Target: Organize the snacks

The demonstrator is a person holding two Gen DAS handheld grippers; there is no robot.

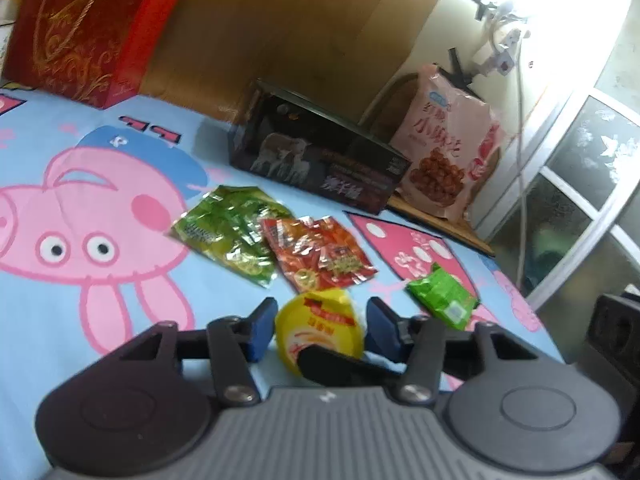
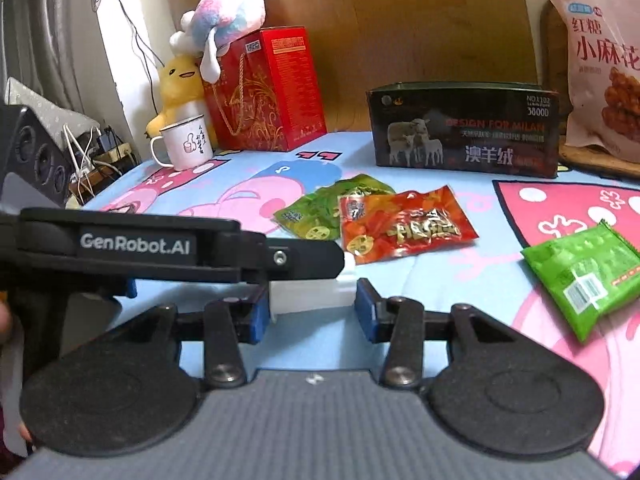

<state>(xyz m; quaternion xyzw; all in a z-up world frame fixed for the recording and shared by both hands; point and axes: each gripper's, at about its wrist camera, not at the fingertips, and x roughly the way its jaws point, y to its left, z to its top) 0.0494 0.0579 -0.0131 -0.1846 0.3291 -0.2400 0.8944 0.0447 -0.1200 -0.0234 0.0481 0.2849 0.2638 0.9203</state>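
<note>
A yellow-lidded snack cup (image 1: 320, 330) sits between the blue pads of my left gripper (image 1: 322, 330); a small gap shows on each side of it, so the jaws are open around it. In the right wrist view the cup's white body (image 2: 312, 294) lies between the fingers of my right gripper (image 2: 312, 312), which is open, with the left gripper's black body (image 2: 160, 248) crossing just above it. A green packet (image 1: 232, 232) (image 2: 320, 208) and a red packet (image 1: 320, 256) (image 2: 404, 226) overlap on the cartoon pig bedsheet (image 1: 60, 300). A bright green packet (image 1: 444, 296) (image 2: 588, 276) lies to the right.
A black box with sheep pictures (image 2: 464, 132) and a red gift box (image 2: 264, 92) stand at the back. A large pink snack bag (image 2: 604, 64) leans at the right. A white mug (image 2: 186, 144) and plush toys (image 2: 224, 16) stand at the back left.
</note>
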